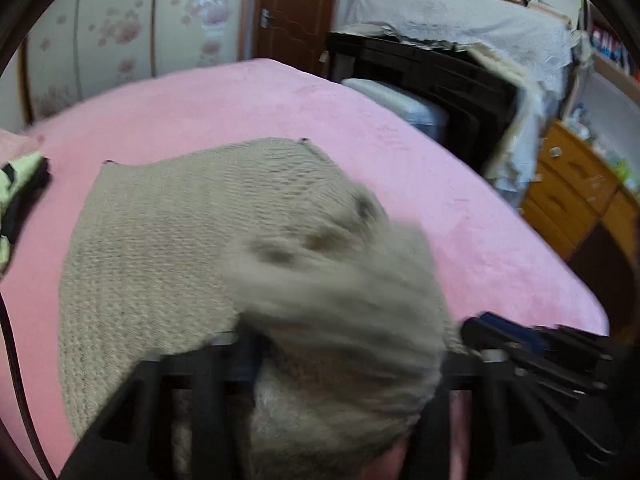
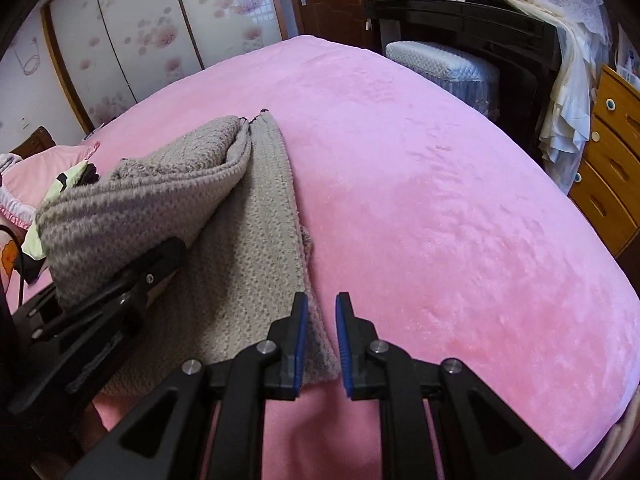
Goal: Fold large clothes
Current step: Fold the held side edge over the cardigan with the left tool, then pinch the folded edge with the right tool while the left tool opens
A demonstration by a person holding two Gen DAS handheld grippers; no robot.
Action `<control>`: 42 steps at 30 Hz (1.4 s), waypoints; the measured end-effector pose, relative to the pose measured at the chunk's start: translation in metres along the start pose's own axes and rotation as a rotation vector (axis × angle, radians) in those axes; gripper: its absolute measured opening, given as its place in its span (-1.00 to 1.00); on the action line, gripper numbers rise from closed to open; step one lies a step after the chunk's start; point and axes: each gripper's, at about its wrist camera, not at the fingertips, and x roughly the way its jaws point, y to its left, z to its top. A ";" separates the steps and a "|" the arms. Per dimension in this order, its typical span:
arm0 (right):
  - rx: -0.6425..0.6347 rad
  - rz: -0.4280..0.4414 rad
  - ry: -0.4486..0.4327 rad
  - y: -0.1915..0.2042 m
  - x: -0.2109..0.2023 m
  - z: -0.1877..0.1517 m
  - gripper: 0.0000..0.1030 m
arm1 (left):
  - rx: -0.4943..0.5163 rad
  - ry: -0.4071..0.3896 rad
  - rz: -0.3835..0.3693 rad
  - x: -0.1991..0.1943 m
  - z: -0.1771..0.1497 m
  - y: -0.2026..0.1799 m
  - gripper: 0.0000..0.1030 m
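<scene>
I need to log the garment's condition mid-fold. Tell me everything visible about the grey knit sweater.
The grey knit sweater is chunky, ribbed wool-like fabric with dark-tipped corners. Its lower layer lies flat on the pink bedspread; one side is lifted and curling over it, bunched against the left tool. Its near edge lies between the right tool fingers.

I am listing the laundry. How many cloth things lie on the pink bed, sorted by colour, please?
Grey: 1, knit
Green and black: 1, garment
Pink: 1, pillow
Total: 3
</scene>
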 end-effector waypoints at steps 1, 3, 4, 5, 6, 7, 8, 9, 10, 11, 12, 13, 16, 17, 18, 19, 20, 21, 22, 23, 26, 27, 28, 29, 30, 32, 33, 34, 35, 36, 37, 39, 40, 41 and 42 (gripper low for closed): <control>0.002 0.012 0.001 -0.002 0.002 0.004 -0.73 | -0.012 0.000 -0.014 -0.006 0.000 0.000 0.48; 0.004 0.039 -0.006 -0.003 -0.006 0.009 -0.72 | -0.011 -0.017 -0.045 -0.022 0.002 0.000 0.49; 0.003 0.044 -0.012 -0.004 -0.011 0.008 -0.72 | 0.001 -0.023 -0.051 -0.030 0.005 -0.003 0.49; 0.002 0.053 -0.022 -0.001 -0.016 0.011 -0.72 | 0.011 -0.030 -0.052 -0.038 0.008 -0.007 0.50; -0.002 0.060 -0.036 -0.001 -0.022 0.015 -0.71 | 0.019 -0.045 -0.052 -0.051 0.009 -0.007 0.52; -0.005 0.062 -0.045 -0.001 -0.026 0.017 -0.70 | 0.019 -0.055 -0.056 -0.059 0.010 -0.009 0.57; -0.006 0.069 -0.060 -0.002 -0.034 0.022 -0.68 | 0.013 -0.072 -0.063 -0.073 0.010 -0.008 0.60; -0.005 0.077 -0.069 -0.003 -0.039 0.026 -0.58 | 0.002 -0.091 -0.064 -0.083 0.013 -0.005 0.66; -0.004 0.090 -0.075 -0.003 -0.045 0.030 -0.50 | -0.013 -0.109 -0.060 -0.094 0.016 -0.001 0.71; -0.004 0.102 -0.078 -0.003 -0.048 0.032 -0.31 | -0.032 -0.123 -0.054 -0.104 0.021 0.003 0.72; 0.001 0.125 -0.081 -0.003 -0.054 0.038 -0.14 | -0.055 -0.137 -0.035 -0.114 0.025 0.011 0.75; 0.006 0.145 -0.084 -0.002 -0.058 0.040 -0.08 | -0.071 -0.143 -0.010 -0.119 0.028 0.017 0.76; 0.022 0.212 -0.077 0.002 -0.064 0.054 0.14 | -0.113 -0.145 0.128 -0.127 0.037 0.039 0.76; 0.024 0.232 -0.067 0.005 -0.062 0.060 0.17 | -0.125 -0.143 0.172 -0.128 0.039 0.047 0.76; 0.021 0.240 -0.054 0.009 -0.059 0.065 0.19 | -0.142 -0.132 0.209 -0.124 0.040 0.055 0.76; 0.013 0.254 -0.030 0.015 -0.053 0.071 0.22 | -0.163 -0.112 0.238 -0.120 0.039 0.065 0.76; 0.009 0.263 -0.014 0.020 -0.050 0.073 0.28 | -0.184 -0.095 0.257 -0.115 0.039 0.075 0.76; 0.009 0.277 0.013 0.027 -0.042 0.077 0.36 | -0.205 -0.080 0.274 -0.109 0.038 0.083 0.76; 0.007 0.282 0.027 0.031 -0.037 0.079 0.39 | -0.229 -0.056 0.294 -0.101 0.035 0.093 0.76; -0.001 0.290 0.038 0.038 -0.029 0.083 0.47 | -0.238 -0.043 0.300 -0.095 0.032 0.098 0.76; -0.013 0.290 0.074 0.054 -0.010 0.089 0.54 | -0.253 0.003 0.323 -0.076 0.019 0.109 0.76; -0.012 0.288 0.089 0.057 -0.004 0.090 0.54 | -0.255 0.014 0.325 -0.070 0.015 0.111 0.76; -0.011 0.277 0.113 0.060 0.006 0.092 0.54 | -0.258 0.022 0.325 -0.065 0.011 0.112 0.76; -0.010 0.266 0.138 0.063 0.015 0.093 0.54 | -0.259 0.030 0.321 -0.058 0.010 0.112 0.76; -0.010 0.258 0.158 0.063 0.022 0.092 0.54 | -0.259 0.037 0.315 -0.053 0.006 0.111 0.76; -0.023 0.224 0.204 0.065 0.039 0.091 0.54 | -0.255 0.045 0.307 -0.046 0.001 0.110 0.76; -0.028 0.203 0.227 0.065 0.048 0.090 0.54 | -0.252 0.048 0.304 -0.043 0.000 0.109 0.76; -0.025 0.201 0.251 0.063 0.056 0.088 0.54 | -0.248 0.052 0.303 -0.040 0.000 0.108 0.76; -0.014 0.215 0.270 0.060 0.063 0.086 0.53 | -0.246 0.054 0.300 -0.037 -0.001 0.107 0.76; 0.000 0.232 0.281 0.057 0.066 0.084 0.37 | -0.247 0.053 0.295 -0.036 -0.001 0.107 0.76; 0.012 0.247 0.280 0.053 0.068 0.083 0.23 | -0.251 0.052 0.289 -0.034 -0.001 0.107 0.76; 0.021 0.285 0.274 0.046 0.070 0.080 -0.22 | -0.260 0.052 0.273 -0.031 0.000 0.109 0.76; 0.017 0.299 0.266 0.045 0.069 0.079 -0.29 | -0.265 0.054 0.269 -0.030 0.000 0.109 0.76; 0.005 0.315 0.249 0.044 0.066 0.078 -0.40 | -0.271 0.053 0.264 -0.029 0.000 0.110 0.76; -0.023 0.330 0.216 0.045 0.060 0.077 -0.44 | -0.275 0.052 0.261 -0.028 0.001 0.110 0.76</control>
